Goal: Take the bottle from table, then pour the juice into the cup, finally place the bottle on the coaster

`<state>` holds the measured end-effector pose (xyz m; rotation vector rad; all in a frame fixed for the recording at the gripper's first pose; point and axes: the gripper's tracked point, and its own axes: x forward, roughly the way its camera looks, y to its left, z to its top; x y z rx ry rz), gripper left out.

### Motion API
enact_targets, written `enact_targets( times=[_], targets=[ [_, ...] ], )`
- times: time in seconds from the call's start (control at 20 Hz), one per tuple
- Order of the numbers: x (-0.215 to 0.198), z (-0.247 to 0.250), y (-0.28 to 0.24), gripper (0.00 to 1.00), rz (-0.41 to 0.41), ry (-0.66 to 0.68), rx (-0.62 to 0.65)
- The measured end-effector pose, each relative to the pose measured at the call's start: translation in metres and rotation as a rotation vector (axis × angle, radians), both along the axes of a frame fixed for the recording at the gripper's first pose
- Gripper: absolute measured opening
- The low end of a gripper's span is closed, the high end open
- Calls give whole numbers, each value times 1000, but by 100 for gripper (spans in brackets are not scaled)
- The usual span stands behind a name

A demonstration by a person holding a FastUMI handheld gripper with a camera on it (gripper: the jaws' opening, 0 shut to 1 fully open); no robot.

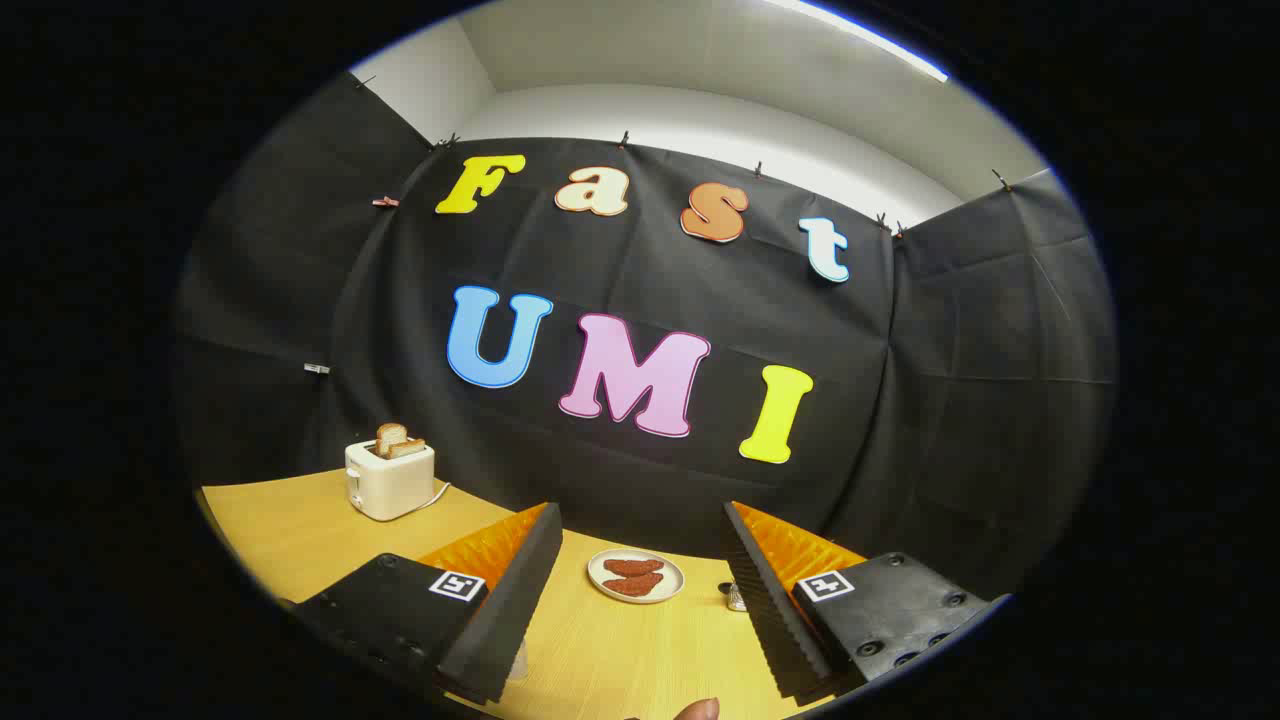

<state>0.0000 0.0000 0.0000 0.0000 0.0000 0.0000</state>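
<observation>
Gripper view: the gripper (640,590) is held above the near part of the wooden table (300,530), tilted up so the booth wall takes most of the sight. Its fingers (505,600) stand wide apart with nothing between them but bare table and, farther off, a small plate (636,577) with two reddish-brown pieces of food. A toaster (389,480) with bread in its slots sits far left, close to the wall. Just inside the right finger a small metallic thing (735,597) peeks out, and a pale, clear thing (518,660) shows beside the left finger, near; neither can be told for sure as bottle, cup or coaster. A fingertip (697,709) shows at the near end, between the fingers.

The bottle cannot be placed with certainty, so the task looks to be at its start, with the grasp still ahead. The main risk is the upward tilt: coming down half-blind, a finger could knock over the things hidden close beside the fingers, or the plate could be clipped if the reach runs long.
</observation>
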Motion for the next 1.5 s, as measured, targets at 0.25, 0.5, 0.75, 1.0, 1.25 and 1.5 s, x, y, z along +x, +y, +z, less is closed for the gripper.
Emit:
enact_targets(
  times=[0.25, 0.5, 0.75, 1.0, 1.25, 1.5],
  targets=[
    [0, -2, 1, 97, 8, 5, 2],
    [4, -1, 0, 97, 12, -3, 7],
    [3, -5, 3, 97, 26, -2, 12],
    [2, -1, 7, 97, 37, -36, 21],
    [-2, 0, 18, 97, 63, -96, 66],
    [-10, -26, 51, 97, 143, -155, 70]
  ],
)
